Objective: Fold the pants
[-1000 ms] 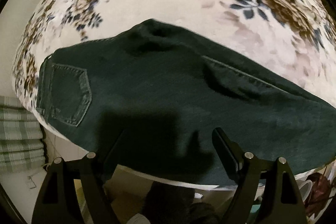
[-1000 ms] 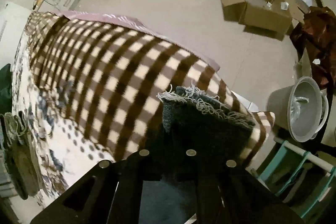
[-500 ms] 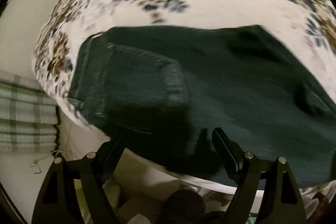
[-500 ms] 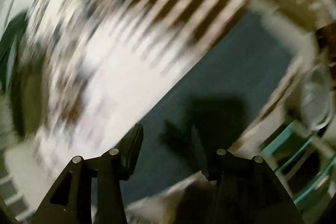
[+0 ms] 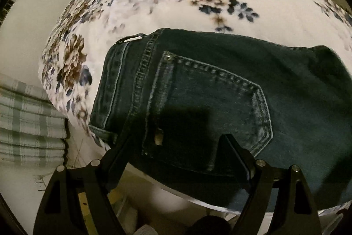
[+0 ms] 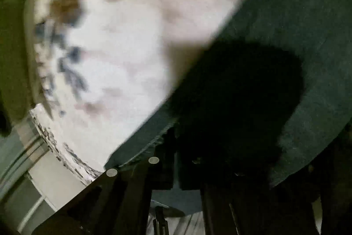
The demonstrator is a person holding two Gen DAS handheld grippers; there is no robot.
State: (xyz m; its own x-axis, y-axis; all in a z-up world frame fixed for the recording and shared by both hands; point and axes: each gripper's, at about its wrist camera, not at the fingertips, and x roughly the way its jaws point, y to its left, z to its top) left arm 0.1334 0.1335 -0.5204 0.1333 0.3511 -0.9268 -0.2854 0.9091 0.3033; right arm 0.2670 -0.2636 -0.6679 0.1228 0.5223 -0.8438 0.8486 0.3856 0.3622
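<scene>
Dark green jeans (image 5: 220,91) lie flat on a floral blanket (image 5: 176,3), waistband to the left, back pocket (image 5: 209,102) up. My left gripper (image 5: 176,147) is open, its fingers hovering just above the pocket near the bed's front edge. In the right wrist view, which is blurred, the jeans (image 6: 297,36) fill the right side. My right gripper (image 6: 193,158) is low over the fabric edge in deep shadow; I cannot tell how its jaws stand.
A green plaid cloth (image 5: 28,124) hangs at the left below the bed edge. The floral blanket (image 6: 121,47) shows left of the jeans in the right wrist view. Olive fabric (image 6: 13,54) lies at its far left.
The left gripper has moved left along the jeans to the back pocket and closer to it. The right gripper let go of the frayed hem, opened, and swung down close over the jeans.
</scene>
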